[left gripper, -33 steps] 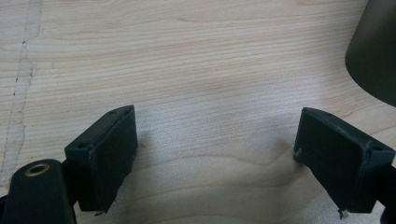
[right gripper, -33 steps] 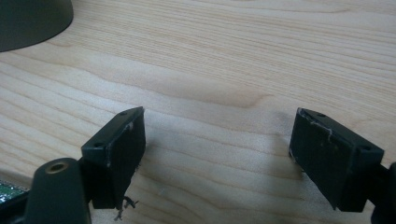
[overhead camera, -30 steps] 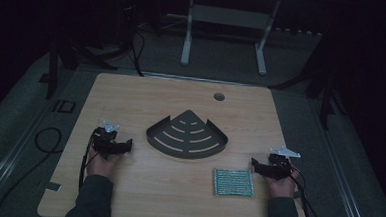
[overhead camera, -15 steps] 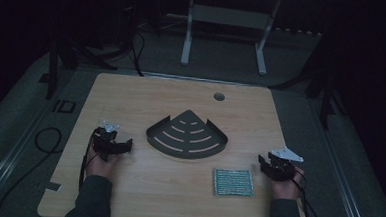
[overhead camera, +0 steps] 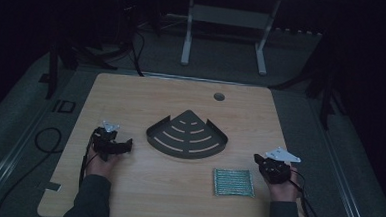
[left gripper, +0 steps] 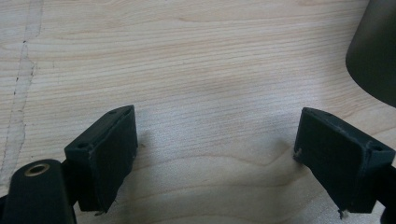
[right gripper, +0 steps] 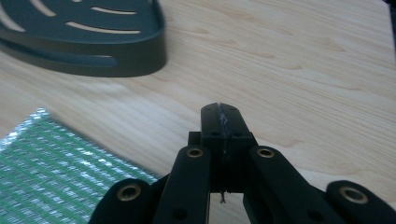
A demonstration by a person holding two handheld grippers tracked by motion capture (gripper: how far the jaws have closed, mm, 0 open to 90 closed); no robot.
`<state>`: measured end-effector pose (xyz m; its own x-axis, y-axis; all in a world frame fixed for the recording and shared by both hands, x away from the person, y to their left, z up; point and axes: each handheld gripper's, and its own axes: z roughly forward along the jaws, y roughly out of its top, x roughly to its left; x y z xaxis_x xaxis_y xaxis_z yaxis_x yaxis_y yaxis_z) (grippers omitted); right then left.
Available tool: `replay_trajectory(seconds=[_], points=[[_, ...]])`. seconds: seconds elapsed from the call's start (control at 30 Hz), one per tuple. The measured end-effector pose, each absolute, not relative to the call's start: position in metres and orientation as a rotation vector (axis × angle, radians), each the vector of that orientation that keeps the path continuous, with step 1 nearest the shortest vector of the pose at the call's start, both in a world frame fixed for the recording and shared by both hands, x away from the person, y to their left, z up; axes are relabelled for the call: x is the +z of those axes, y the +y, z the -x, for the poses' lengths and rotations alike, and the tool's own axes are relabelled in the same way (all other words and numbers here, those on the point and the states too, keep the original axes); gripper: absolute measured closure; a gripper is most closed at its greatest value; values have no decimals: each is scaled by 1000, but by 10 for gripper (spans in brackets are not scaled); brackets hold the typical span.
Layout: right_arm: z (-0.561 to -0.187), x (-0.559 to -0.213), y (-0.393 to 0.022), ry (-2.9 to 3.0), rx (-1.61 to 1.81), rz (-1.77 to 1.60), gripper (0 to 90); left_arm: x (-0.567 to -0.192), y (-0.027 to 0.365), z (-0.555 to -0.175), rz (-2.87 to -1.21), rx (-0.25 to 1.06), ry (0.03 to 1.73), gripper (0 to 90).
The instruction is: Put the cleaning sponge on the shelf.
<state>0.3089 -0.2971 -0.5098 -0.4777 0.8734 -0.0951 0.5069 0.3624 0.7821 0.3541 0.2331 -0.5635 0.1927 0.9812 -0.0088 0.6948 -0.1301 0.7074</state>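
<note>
The right tool (overhead camera: 269,166) is hovering near the right edge of the worktop (overhead camera: 131,100), its jaws having just been closing and now pressed together with nothing between them. The green mesh pad (overhead camera: 233,182) is lying flat just left of it, near the dark fan-shaped tray (overhead camera: 187,138) at the centre. The left tool (overhead camera: 114,145) is resting with jaws apart and empty. The work seems to be only starting; the right tool's jaws would need spreading before reaching the pad.
</note>
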Motion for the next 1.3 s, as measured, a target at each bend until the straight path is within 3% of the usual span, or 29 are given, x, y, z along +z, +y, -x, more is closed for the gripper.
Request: replay_trajectory(seconds=[0.53, 1.3], points=[[-293, -506, -261, 2269, 1024, -1084, 896, -563, 233, -354, -1895, 637, 1563, 136], [-293, -535, -237, 2410, 952, -1045, 897, -564, 233, -354, -1892, 638, 1563, 136]])
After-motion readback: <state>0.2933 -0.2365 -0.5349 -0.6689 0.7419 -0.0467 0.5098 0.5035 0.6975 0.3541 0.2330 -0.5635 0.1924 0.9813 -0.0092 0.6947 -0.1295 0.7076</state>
